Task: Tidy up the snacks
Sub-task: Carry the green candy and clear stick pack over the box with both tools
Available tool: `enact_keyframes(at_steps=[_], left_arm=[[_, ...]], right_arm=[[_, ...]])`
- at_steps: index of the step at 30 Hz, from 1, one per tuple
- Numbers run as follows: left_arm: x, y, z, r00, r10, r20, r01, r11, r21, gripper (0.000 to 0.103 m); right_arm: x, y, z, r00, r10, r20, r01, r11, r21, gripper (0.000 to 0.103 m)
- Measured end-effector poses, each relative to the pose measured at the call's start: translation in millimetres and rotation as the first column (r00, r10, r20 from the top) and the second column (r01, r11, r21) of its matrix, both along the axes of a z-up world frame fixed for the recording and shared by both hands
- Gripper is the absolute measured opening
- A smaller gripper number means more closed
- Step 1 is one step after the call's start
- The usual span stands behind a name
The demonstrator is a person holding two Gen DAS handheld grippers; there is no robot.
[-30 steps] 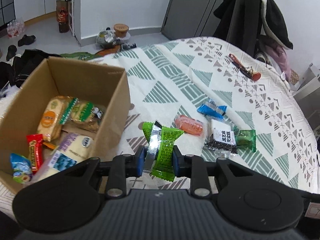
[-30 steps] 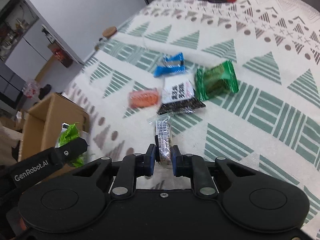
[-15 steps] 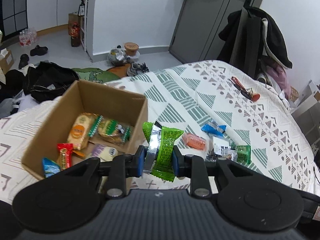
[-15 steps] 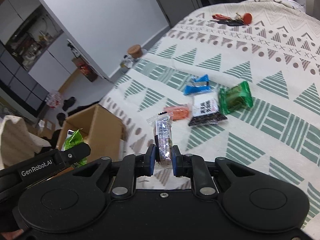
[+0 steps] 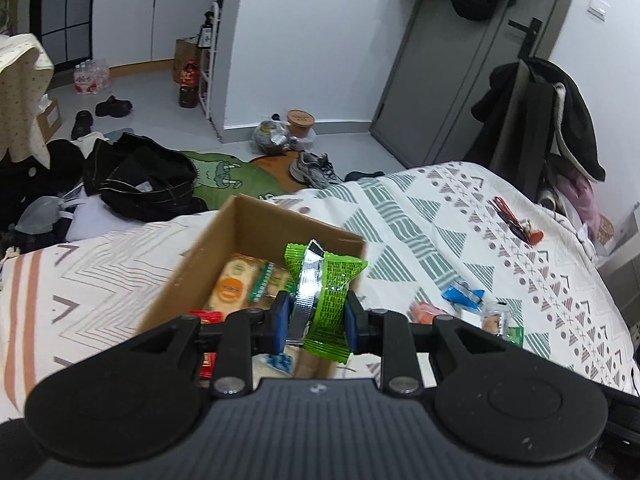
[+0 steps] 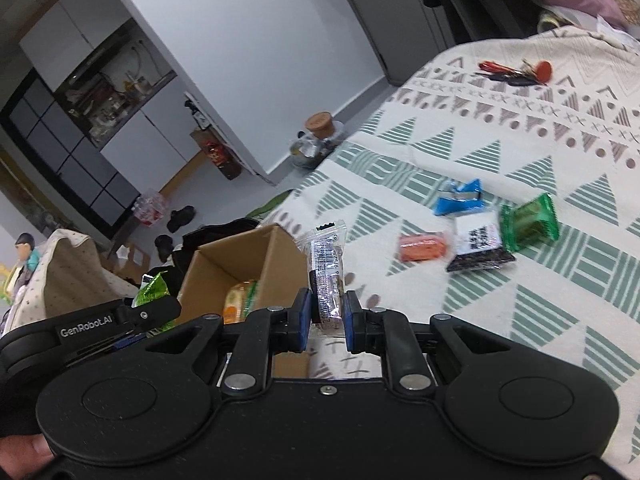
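where snacks lie, cardboard box (image 5: pixel 256 236) (open)

matte black rigs, blue pads

the left gripper (image 5: pixel 315 324) has a ribbed grey-black housing, round side discs and silver pivot screws. the right gripper (image 6: pixel 327 326) is smooth black, with blue-edged fingers (image 6: pixel 301 320). white "genrobot.ai" lettering marks one arm.

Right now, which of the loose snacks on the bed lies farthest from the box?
The dark green packet. It lies at the far end of the group, beyond the orange snack, the blue one and the black-and-white one.
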State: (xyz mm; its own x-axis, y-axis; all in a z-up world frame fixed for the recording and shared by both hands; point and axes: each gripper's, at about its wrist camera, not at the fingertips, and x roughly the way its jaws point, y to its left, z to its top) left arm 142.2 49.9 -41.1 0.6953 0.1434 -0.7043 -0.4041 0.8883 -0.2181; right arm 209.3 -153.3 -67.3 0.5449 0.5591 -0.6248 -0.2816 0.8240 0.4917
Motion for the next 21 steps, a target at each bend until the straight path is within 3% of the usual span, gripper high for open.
enact_keyframes(at_steps=[15, 21], left_arm=[[-12, 47, -13, 0.999, 0.030, -0.033, -0.032, 0.998, -0.061, 0.028], [-12, 63, -25, 0.997, 0.033, -0.068, -0.039, 0.994, -0.097, 0.040]], right_arm=[[-15, 45, 5, 0.996, 0.081, 0.046, -0.080, 0.997, -0.012, 0.017], [-16, 64, 2, 0.993, 0.113, 0.041, -0.112, 0.993, -0.021, 0.017]])
